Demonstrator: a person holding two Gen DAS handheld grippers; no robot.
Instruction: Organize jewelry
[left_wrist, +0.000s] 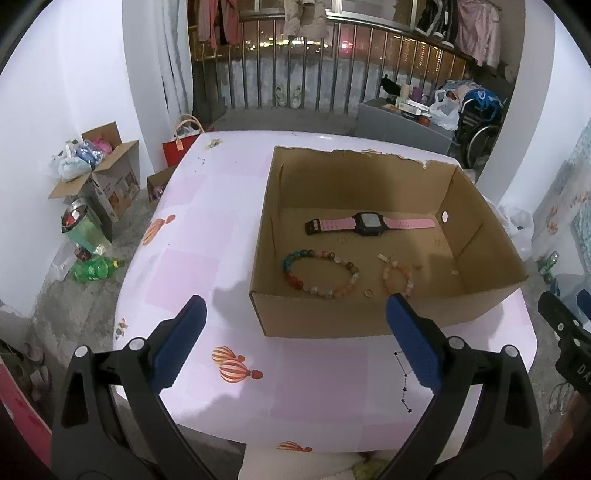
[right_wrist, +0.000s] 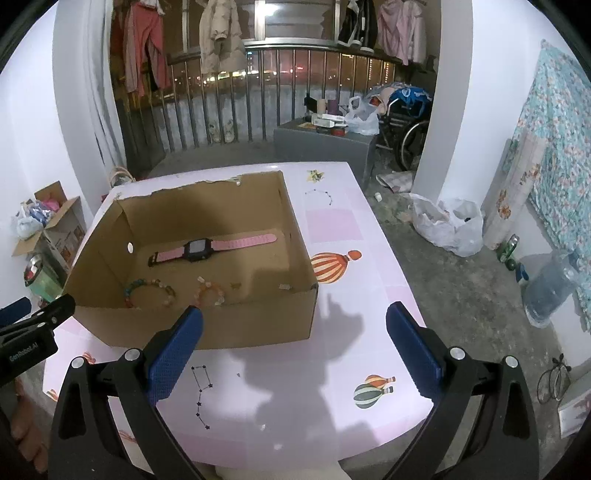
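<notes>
Inside, cardboard box (left_wrist: 480, 236) on worktop (left_wrist: 207, 229): pink watch (left_wrist: 369, 223) toward far wall, multicoloured bead bracelet (left_wrist: 321, 273) and orange bead bracelet (left_wrist: 400, 277) nearer. Left gripper (left_wrist: 295, 339) and right gripper (right_wrist: 295, 343) fingers wide apart, empty, short of box's near wall.

Both grippers, left gripper (left_wrist: 295, 306) and right gripper (right_wrist: 294, 314): black plastic arms, silver rivets, textured blue pads (left_wrist: 413, 343); "GenRobot.AI" printed white.

Both grippers held empty, side by side.
Left gripper (left_wrist: 295, 306) and right gripper (right_wrist: 294, 314): jaws spread wide, nothing between them.
</notes>
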